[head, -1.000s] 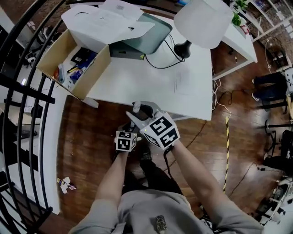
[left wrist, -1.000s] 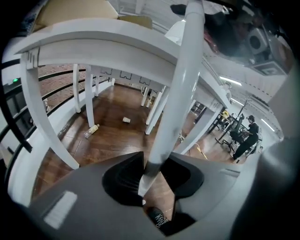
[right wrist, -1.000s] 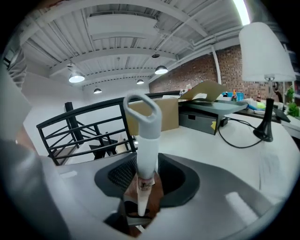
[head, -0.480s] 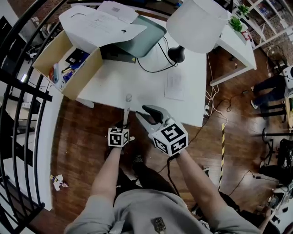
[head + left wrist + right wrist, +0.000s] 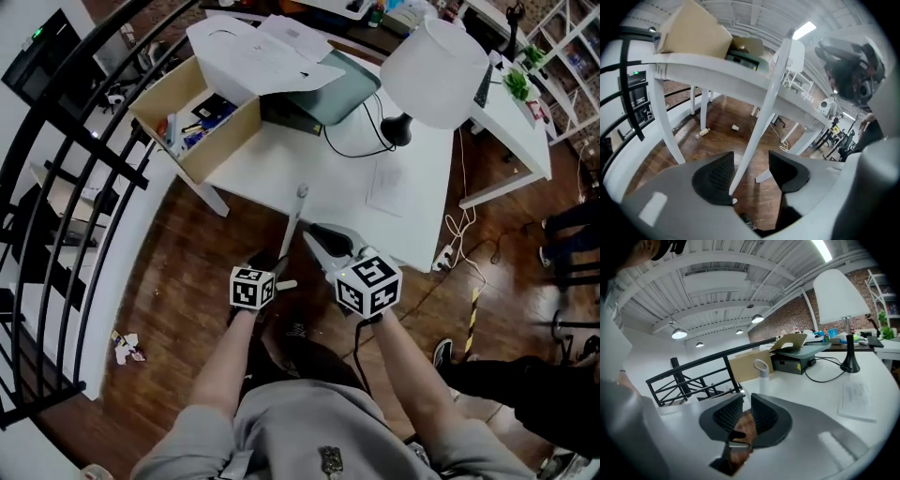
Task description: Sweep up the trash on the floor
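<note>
1. Left gripper (image 5: 751, 161), left gripper view: jaws spread wide, having just been opening. White handle (image 5: 765, 108) slanting up between them, close along the inner edge of the left-hand pad, clear of the other pad, not clamped.
2. Right gripper (image 5: 746, 403), right gripper view: jaws narrow, having just been closing, with a slim gap left between the pads. Nothing in that gap, only brown floor behind it. Looped top of the handle just beyond the tips.
3. Head view: both grippers side by side over the wooden floor (image 5: 187, 272), just off the near edge of the white table (image 5: 281, 169). Handle rising between them, top end over that near edge.
4. Crumpled paper trash (image 5: 125, 348): on the floor close to its left edge, well apart from both grippers.
5. Left gripper view, under the table: small litter (image 5: 703, 132) in two pieces on the floor, near the far table legs.
6. Table top: open cardboard box (image 5: 225, 141) at the left corner, printer (image 5: 333, 89) at the far edge, white lamp (image 5: 436, 70) toward the right, one paper sheet (image 5: 389, 186) near the right edge.
</note>
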`<state>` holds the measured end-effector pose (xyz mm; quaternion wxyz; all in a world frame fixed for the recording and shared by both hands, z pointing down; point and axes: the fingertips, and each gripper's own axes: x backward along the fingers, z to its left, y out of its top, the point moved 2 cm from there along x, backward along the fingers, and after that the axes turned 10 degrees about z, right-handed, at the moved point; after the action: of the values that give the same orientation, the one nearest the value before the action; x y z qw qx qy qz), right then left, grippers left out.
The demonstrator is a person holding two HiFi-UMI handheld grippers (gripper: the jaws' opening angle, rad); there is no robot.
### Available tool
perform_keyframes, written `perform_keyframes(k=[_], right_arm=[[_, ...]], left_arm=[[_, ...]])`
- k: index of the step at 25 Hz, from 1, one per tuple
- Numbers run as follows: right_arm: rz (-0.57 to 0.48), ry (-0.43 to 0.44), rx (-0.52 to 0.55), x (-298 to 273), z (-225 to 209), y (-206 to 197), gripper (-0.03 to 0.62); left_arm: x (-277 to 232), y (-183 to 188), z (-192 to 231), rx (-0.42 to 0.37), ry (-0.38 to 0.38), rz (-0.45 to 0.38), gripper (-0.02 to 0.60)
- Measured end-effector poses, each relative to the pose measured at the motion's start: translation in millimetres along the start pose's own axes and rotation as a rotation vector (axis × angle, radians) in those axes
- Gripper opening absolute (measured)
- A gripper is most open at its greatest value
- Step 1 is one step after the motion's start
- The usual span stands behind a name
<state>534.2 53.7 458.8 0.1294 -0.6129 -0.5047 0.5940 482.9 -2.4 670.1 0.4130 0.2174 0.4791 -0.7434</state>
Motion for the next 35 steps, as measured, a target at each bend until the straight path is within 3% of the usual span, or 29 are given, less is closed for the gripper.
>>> perform_keyframes(k=[2,5,6,10,14,17,22,28,35], right_arm=[[-0.013,0.068,0.006,-5.6,24.0,7.2,0.034],[-0.031,0.187,0.071,-25.7,76.2,29.3,0.0],[-0.042,0.226,0.102,-32.7,97.2,38.9,0.0],[-0.086,0.34,0.199,-53.7,187.8,68.6,0.0],[-0.089,0.407,0.319,-75.4,289.7,78.4,0.0],[-0.08,0.505,0.384,-92.5,378.5,76.1,0.0],[-0.041,0.655,0.469,-117.2,521.7,49.4,0.0],[0.002,0.833,0.589,-132.1,664.2,14.1,0.0],[0.02,0.996,0.669,-122.3,762.1,-6.7,0.0]], left_arm=[[41.4,7.7,-2.5,0.036,-0.016,-0.096,0.205],[123.4,26.6,3.6,0.049,0.011,-0.296,0.033],[151.1,29.8,7.3,0.049,0.019,-0.352,0.005],[253.5,14.7,23.2,0.026,0.08,-0.485,0.005],[357.1,-21.8,45.0,0.015,0.177,-0.571,0.005],[437.0,-58.7,64.8,0.028,0.256,-0.619,0.005],[554.5,-136.1,103.4,0.117,0.42,-0.691,0.005],[653.8,-232.9,133.2,0.261,0.631,-0.74,0.005],[727.1,-301.1,133.8,0.38,0.791,-0.82,0.005]])
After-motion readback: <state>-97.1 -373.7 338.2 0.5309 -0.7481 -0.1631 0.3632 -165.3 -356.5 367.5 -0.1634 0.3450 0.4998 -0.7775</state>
